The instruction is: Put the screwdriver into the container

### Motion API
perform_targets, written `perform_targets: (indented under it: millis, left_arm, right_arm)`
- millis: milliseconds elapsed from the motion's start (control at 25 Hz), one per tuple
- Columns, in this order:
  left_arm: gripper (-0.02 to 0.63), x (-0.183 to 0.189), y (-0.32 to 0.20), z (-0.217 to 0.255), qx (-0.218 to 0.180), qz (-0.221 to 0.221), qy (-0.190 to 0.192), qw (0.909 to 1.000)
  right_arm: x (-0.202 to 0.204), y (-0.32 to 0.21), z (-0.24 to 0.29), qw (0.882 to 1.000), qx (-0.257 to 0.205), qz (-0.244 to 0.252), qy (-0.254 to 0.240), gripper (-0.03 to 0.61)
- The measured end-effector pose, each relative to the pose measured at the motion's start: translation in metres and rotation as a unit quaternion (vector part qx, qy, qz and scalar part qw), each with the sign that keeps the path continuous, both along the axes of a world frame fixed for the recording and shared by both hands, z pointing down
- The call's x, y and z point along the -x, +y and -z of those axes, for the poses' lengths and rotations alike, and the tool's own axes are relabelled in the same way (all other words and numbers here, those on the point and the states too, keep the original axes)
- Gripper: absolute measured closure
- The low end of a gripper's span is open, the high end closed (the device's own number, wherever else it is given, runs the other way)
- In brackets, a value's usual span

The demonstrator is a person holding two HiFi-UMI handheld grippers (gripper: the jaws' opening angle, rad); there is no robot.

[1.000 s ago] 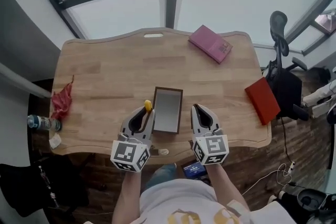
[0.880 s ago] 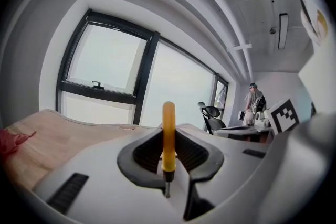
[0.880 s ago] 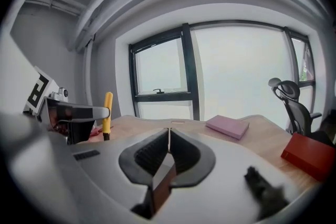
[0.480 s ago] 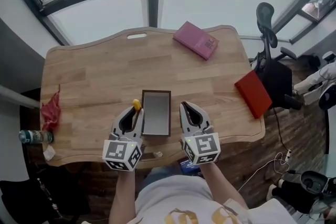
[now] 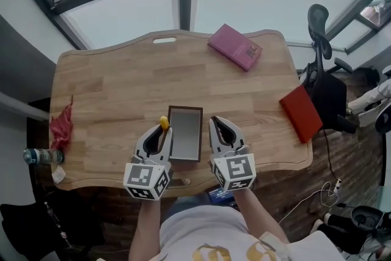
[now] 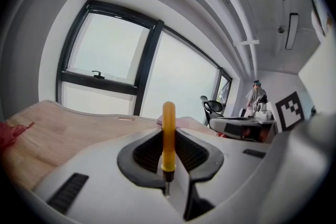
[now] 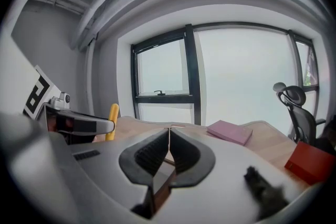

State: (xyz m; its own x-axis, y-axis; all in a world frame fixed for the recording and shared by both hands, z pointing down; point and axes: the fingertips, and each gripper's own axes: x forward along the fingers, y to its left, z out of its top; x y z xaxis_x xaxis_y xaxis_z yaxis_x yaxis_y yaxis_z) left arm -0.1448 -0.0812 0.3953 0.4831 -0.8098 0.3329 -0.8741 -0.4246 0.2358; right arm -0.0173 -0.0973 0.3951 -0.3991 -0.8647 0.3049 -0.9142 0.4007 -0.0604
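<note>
Left gripper view: we see the left gripper (image 6: 169, 157) pinching the screwdriver (image 6: 168, 131) low on its yellow handle, which stands upright with the shaft down between the pads. Head view: we put the screwdriver just left of the container (image 5: 185, 134), near its far left corner, over the table (image 5: 110, 95). The right gripper (image 7: 169, 136) has its fingertips pressed together, just beside the container's right wall.
</note>
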Motion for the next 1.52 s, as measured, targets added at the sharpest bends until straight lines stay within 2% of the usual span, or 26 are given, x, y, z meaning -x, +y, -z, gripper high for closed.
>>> perform_targets:
  millis: [360,920,1520]
  left_arm:
    - [0.535,0.009,-0.014,-0.011,0.022,0.012,-0.002,0.9997]
    - [0.535,-0.014,-0.015,-0.053,0.089,0.010,0.003,0.9960]
    - [0.535,-0.027,-0.016,-0.096,0.150,0.017,-0.011,0.9884]
  right_arm:
    - [0.000,-0.009,-0.011,1.000,0.012,0.002,-0.004,0.546]
    - [-0.017,-0.013,-0.039,0.999,0.046,0.005,-0.013,0.546]
    - [-0.024,-0.019,-0.078,0.995,0.094,0.023,-0.019,0.546]
